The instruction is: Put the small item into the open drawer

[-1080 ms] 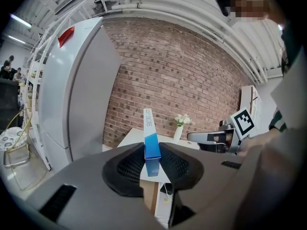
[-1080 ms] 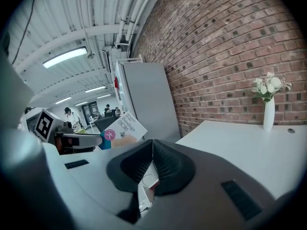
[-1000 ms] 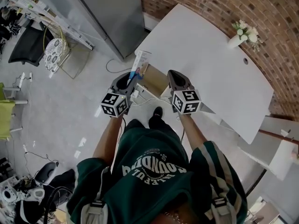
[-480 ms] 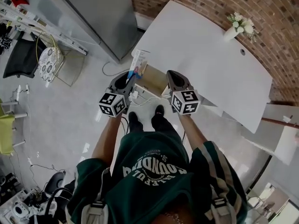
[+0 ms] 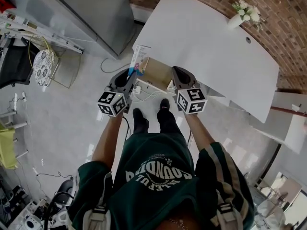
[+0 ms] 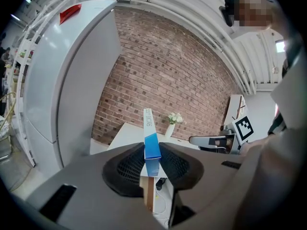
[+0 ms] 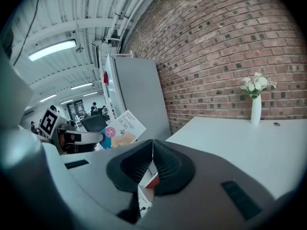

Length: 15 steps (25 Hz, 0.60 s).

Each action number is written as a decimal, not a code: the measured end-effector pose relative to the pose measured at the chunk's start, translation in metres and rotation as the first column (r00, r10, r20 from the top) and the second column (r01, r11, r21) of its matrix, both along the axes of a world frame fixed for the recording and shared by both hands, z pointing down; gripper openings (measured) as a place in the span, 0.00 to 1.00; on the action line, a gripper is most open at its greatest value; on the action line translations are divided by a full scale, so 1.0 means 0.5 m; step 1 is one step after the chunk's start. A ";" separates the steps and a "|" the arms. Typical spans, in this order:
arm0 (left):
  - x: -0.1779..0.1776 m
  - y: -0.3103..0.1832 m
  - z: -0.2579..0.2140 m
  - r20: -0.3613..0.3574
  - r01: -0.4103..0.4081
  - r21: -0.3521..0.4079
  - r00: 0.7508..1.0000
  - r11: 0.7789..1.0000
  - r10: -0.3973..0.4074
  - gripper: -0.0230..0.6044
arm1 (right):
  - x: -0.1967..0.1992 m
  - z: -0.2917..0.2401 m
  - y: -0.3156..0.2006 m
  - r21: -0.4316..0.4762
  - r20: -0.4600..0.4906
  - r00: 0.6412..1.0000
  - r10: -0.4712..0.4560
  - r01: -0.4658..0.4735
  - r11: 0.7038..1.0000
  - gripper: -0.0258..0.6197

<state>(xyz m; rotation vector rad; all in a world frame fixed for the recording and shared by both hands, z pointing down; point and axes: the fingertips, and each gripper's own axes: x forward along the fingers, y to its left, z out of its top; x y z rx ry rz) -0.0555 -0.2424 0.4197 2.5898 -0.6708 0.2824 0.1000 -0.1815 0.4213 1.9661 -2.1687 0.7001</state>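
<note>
Fingers [image 6: 128, 169] of the left gripper [image 6: 152, 150] are set a narrow gap apart and clamped on a thin box [image 6: 149, 123]. The ribbed pads press on its two broad faces. The grip sits at the box's lower, blue end, and most of the length stands free beyond the fingertips.

Fingers [image 7: 168, 166] of the right gripper [image 7: 152, 150] are closed tip to tip with nothing between them. This gripper touches no object.

Box orientation: seen edge-on along the left jaws, its long axis runs forward and upward out of them, towards the brick wall [image 6: 163, 75]. In the head view the box [image 5: 138, 61] points away from the person. It is held in the air at the left front corner of the drawer [image 5: 158, 74] and is not inside it. In the right gripper view the printed broad face of the box [image 7: 122, 128] shows, tilted.

Drawer: pulled out from under the near edge of the table [image 5: 206, 37], with its brown interior exposed. The right gripper is at its right front corner.

Count: two grippers, one box, one open drawer, one table, and one vase [image 5: 236, 20] of flowers at the table's far end.
</note>
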 end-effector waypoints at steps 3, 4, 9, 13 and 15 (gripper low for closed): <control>-0.004 -0.002 0.007 0.004 -0.012 -0.003 1.000 1.000 0.012 0.20 | -0.004 0.008 -0.002 -0.006 -0.004 1.000 0.006 -0.006 1.000 0.08; -0.006 -0.003 0.010 0.005 -0.015 -0.006 1.000 1.000 0.015 0.20 | -0.007 0.009 -0.004 -0.006 -0.004 1.000 0.007 -0.007 1.000 0.08; -0.019 0.003 0.027 0.015 -0.027 -0.022 1.000 0.999 0.027 0.20 | -0.027 0.021 -0.008 -0.020 -0.003 1.000 -0.004 0.004 1.000 0.08; -0.034 0.006 0.045 0.028 -0.029 -0.031 0.999 0.999 0.030 0.20 | -0.048 0.037 -0.015 -0.029 0.001 1.000 -0.019 0.019 0.999 0.08; -0.042 0.011 0.060 0.036 -0.028 -0.041 0.999 0.999 0.029 0.20 | -0.057 0.049 -0.015 -0.038 0.007 1.000 -0.025 0.025 0.999 0.08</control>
